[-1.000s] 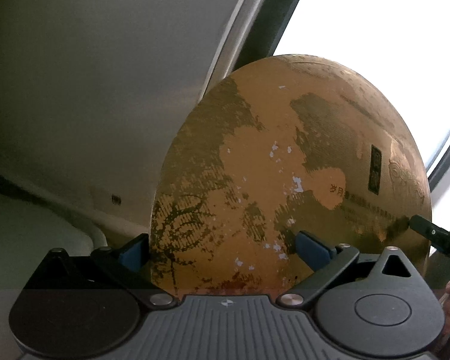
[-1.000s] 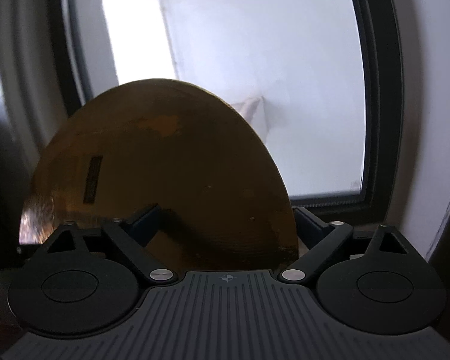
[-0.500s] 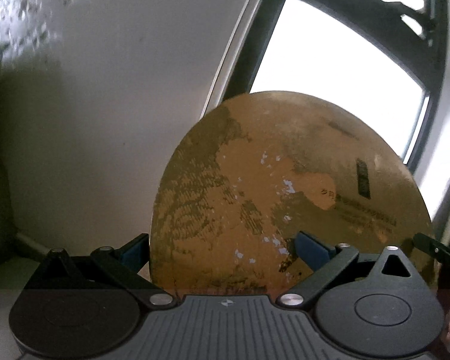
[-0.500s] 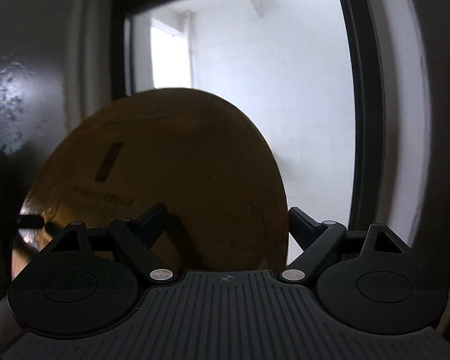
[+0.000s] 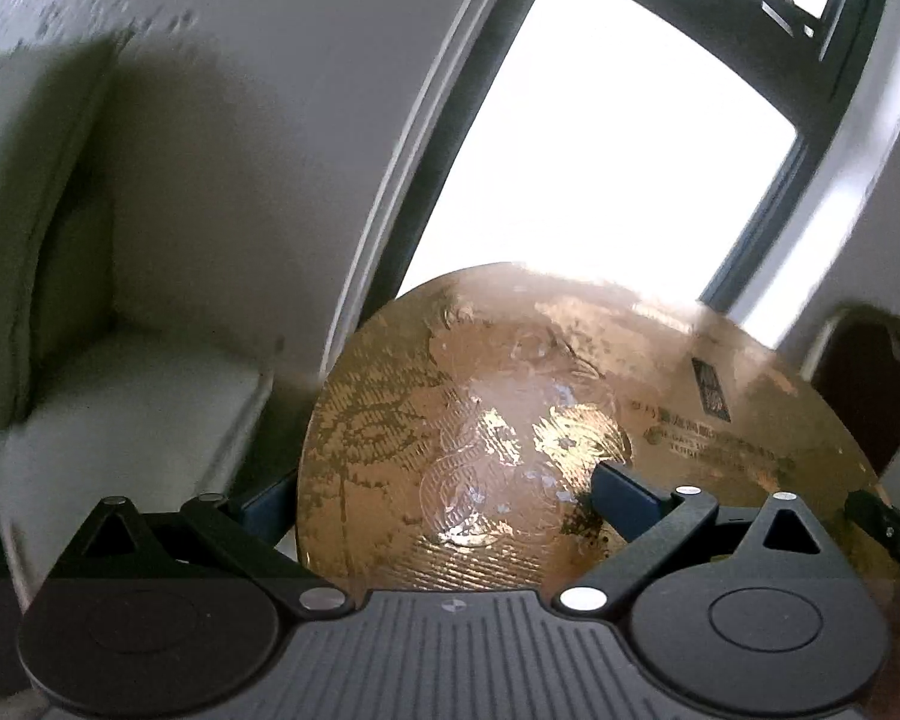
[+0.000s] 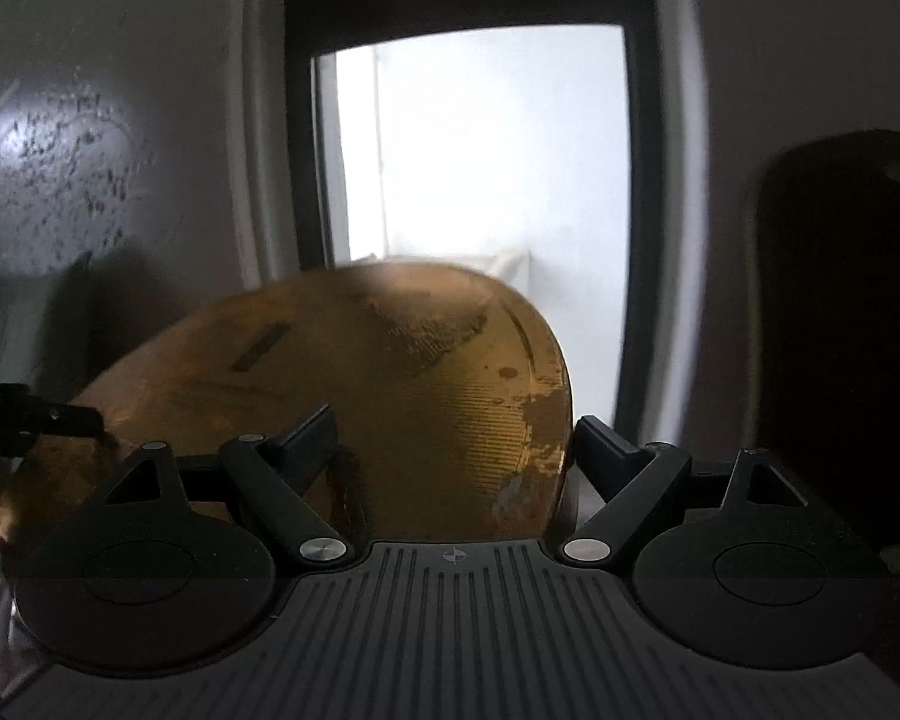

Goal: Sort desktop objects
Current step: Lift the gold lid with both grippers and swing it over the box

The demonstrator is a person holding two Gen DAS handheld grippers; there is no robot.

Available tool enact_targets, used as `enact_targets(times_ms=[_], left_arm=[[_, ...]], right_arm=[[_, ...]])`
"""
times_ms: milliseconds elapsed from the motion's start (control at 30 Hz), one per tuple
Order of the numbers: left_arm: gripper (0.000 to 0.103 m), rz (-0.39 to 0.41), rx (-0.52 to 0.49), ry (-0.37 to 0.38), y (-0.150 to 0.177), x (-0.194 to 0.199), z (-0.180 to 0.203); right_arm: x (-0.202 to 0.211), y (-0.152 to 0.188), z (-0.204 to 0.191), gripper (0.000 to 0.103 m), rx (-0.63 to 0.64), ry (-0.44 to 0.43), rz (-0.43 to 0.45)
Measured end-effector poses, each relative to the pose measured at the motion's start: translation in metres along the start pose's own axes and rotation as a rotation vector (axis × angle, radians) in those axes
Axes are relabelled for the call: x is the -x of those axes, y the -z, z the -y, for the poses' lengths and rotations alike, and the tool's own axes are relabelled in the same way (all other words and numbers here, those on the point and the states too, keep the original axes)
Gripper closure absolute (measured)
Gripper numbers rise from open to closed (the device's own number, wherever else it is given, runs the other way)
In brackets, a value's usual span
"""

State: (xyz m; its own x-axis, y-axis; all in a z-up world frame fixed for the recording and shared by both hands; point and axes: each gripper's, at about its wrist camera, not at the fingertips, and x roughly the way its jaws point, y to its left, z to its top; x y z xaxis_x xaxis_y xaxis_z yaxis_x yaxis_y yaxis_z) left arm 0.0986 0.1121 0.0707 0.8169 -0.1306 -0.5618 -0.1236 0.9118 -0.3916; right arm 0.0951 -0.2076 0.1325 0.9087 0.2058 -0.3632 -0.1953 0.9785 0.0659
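Found one round gold box (image 5: 510, 372), flat and patterned, with a small dark label and a line of print on its face. Seen raised in front of a dark-framed window (image 5: 600, 138), gripped at two opposite edges.

Left gripper (image 5: 432, 486): fingers pinching the box across its thickness, with one finger on the gold face (image 5: 624, 483) and the other at the far-left edge, partly hidden.

Right gripper (image 6: 456, 423): fingers set wide and just drawn closer, with the same box between them; one finger pressed on the face (image 6: 309, 438), the other against the outer edge. Clamped on the box, as far as can be read.

Noted a pale cushioned seat (image 5: 132, 414) against the wall at left and a dark chair back (image 5: 870, 384) at right, both beyond the box.
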Motion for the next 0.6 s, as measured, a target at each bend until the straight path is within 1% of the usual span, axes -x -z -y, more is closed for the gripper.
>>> enact_targets(times_ms=[133,267,400,467,600], left_arm=[[0.003,-0.077,0.033,0.016,0.029,0.010,0.001],[0.003,-0.128,0.062,0.051,0.051,0.014,0.010],[0.002,-0.160,0.058,0.097,0.061,0.016,0.031],[0.003,-0.183,0.054,0.119,0.067,0.015,0.049],[0.002,-0.232,0.051,0.165,0.073,0.003,0.061]], right_arm=[[0.042,0.020,0.006,0.016,-0.010,0.023,-0.058],[0.080,0.034,0.010,0.016,0.000,0.063,-0.082],[0.117,0.041,0.013,0.016,0.010,0.120,-0.087],[0.133,0.040,0.020,0.016,0.013,0.149,-0.094],[0.152,0.037,0.034,0.016,0.012,0.209,-0.116]])
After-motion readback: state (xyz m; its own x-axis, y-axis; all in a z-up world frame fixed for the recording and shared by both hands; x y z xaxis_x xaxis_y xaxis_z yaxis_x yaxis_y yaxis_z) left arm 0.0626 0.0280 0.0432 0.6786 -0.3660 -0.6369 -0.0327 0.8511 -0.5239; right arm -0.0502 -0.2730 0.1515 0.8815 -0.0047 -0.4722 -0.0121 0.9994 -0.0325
